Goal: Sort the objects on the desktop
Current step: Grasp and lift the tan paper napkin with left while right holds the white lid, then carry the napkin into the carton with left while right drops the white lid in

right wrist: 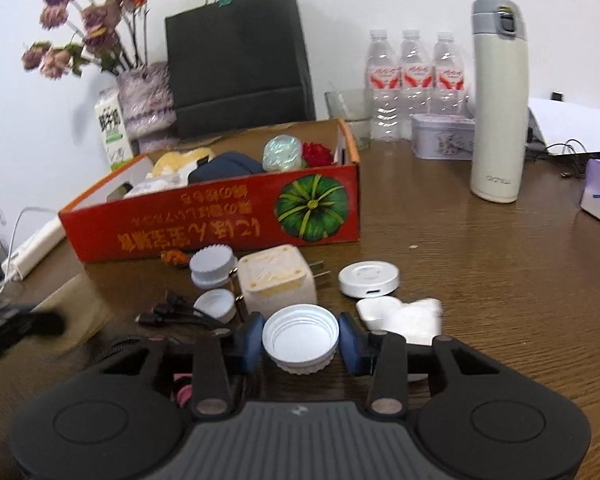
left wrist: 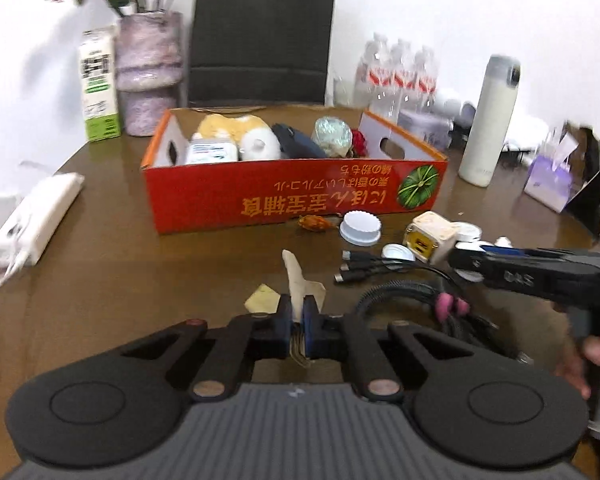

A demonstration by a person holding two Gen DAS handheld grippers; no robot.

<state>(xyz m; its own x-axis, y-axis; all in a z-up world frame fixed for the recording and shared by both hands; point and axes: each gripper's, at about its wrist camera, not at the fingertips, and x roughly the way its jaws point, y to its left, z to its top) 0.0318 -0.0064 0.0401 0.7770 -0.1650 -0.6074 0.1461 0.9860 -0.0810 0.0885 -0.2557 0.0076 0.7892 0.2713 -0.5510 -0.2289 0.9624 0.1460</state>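
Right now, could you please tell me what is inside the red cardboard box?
In the red cardboard box: a yellow-and-white plush toy, a white case, a dark blue pouch, an iridescent ball and a red flower. Anything beneath them is hidden.

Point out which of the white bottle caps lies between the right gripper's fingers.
The large white cap, hollow side up, between the right gripper fingers. The small open cap and the ridged cap lie farther off, beside the cream charger.

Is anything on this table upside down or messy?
Yes. The red cardboard box stands with its yellow writing and green pumpkin picture upside down. A white plastic bottle cap between the right tool's fingers has its open side up. Black cables sprawl loose on the brown wooden table.
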